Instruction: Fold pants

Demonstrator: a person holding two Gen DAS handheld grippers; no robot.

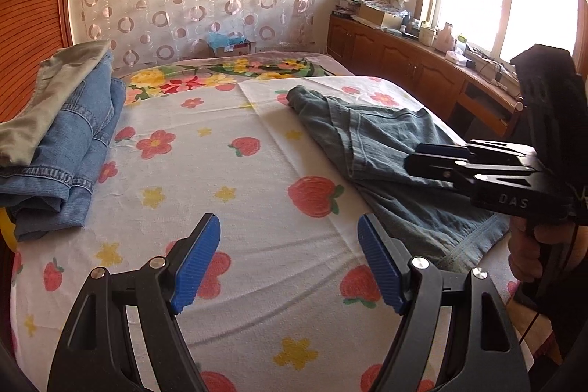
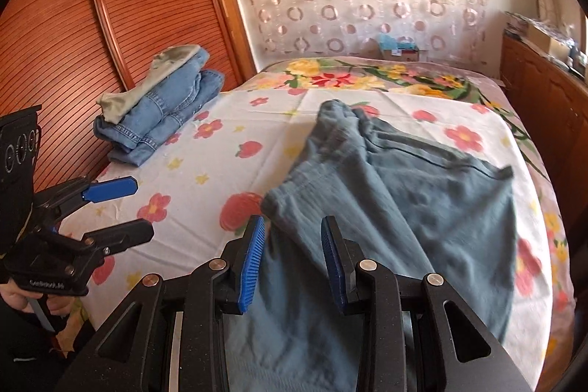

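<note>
Grey-blue pants (image 2: pixel 397 208) lie loosely spread on the right side of the bed, also in the left wrist view (image 1: pixel 371 142). My right gripper (image 2: pixel 294 237) is open, hovering just above the near part of the pants, nothing between its blue pads. It shows from the side in the left wrist view (image 1: pixel 422 157), over the pants. My left gripper (image 1: pixel 290 234) is open and empty above the bare strawberry-print sheet (image 1: pixel 228 193), left of the pants. It appears at the left in the right wrist view (image 2: pixel 125 208).
A stack of folded blue jeans topped by a khaki garment (image 1: pixel 70 120) sits at the bed's far left, by a wooden slatted panel (image 2: pixel 110 6). A wooden cabinet with clutter (image 1: pixel 422 54) runs under the window on the right.
</note>
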